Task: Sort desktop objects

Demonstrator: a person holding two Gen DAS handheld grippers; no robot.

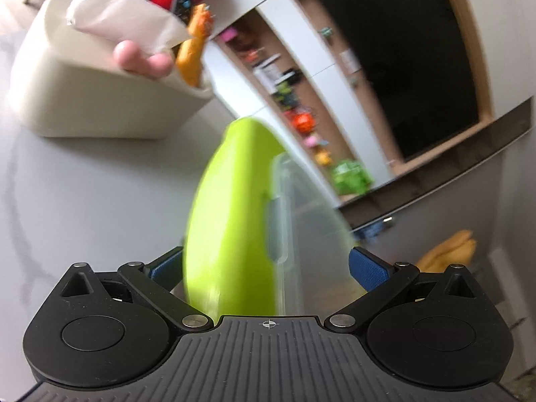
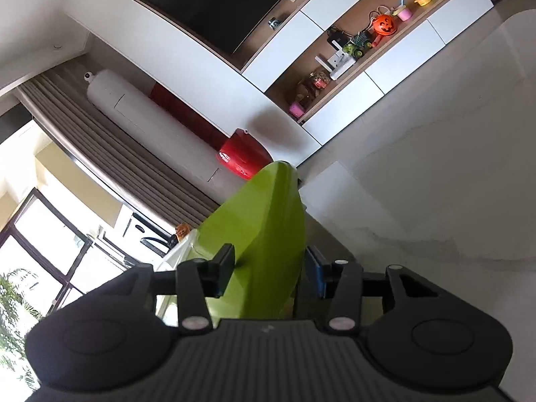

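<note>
A lime-green lid (image 1: 231, 221) on a clear plastic box (image 1: 301, 234) stands on edge between the blue pads of my left gripper (image 1: 268, 268), whose jaws are closed against the box's two sides. The same green lid (image 2: 264, 234) fills the middle of the right wrist view, and my right gripper (image 2: 268, 271) is shut on it, one finger (image 2: 221, 274) on its face and one on its far side. Both grippers hold the box lifted and tilted above the grey table (image 1: 83, 201).
A beige bin (image 1: 83, 93) stands at the far left of the table, with a hand (image 1: 140, 57), an orange toy (image 1: 194, 53) and a remote at its rim. Yellow bananas (image 1: 449, 251) lie at the right. Wall shelves (image 2: 351, 50) with toys are behind.
</note>
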